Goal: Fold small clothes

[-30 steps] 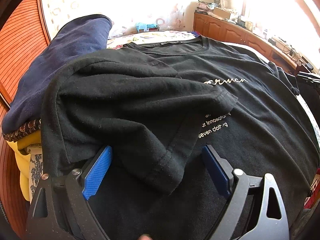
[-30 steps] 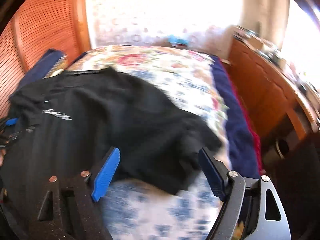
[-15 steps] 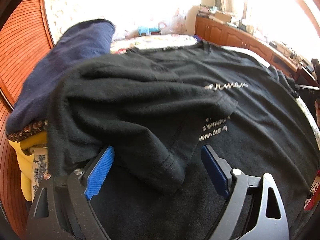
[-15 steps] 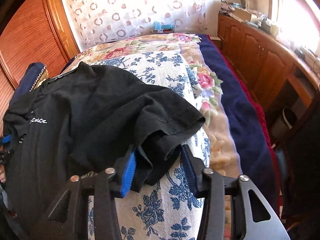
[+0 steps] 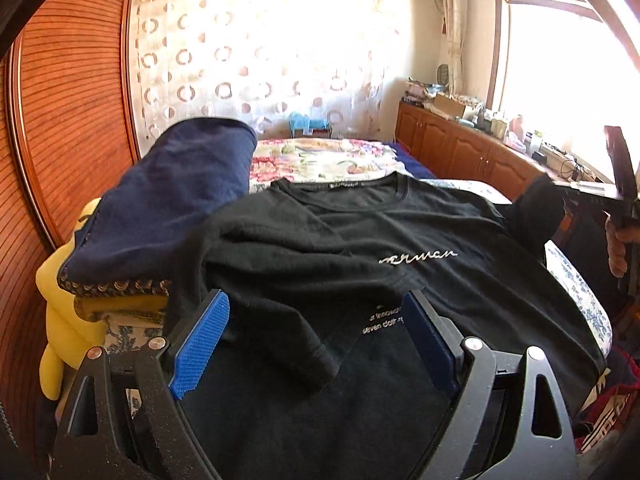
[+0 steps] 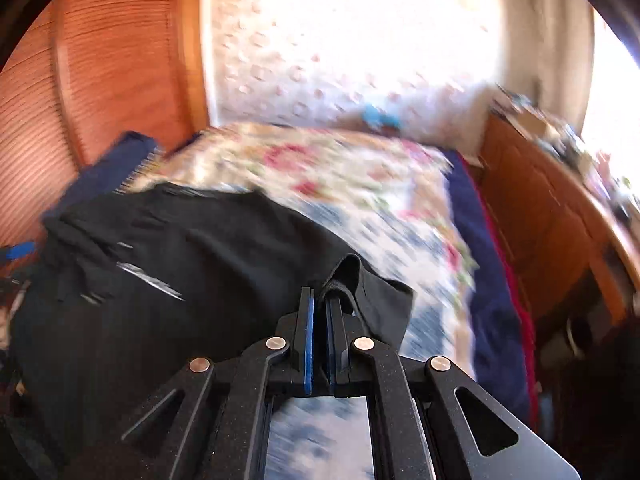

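Cotton jersey, by the look of it: the black T-shirt point(image 5: 400, 240) lies front up across the floral bedspread point(image 6: 360, 176), limp and light, sure to sag and drag wherever it is not supported. The right tongs point(image 6: 320, 300) are pinched together on a fold of the right sleeve point(image 6: 372, 292), the cloth puckering up between the pads. The left tongs point(image 5: 316, 328) stand wide apart above the other sleeve point(image 5: 280, 320), which lies folded inward over the chest, nothing touching their pads. Hems and sleeve seams look the best holds, being thicker; thin single layers would likely slip free.
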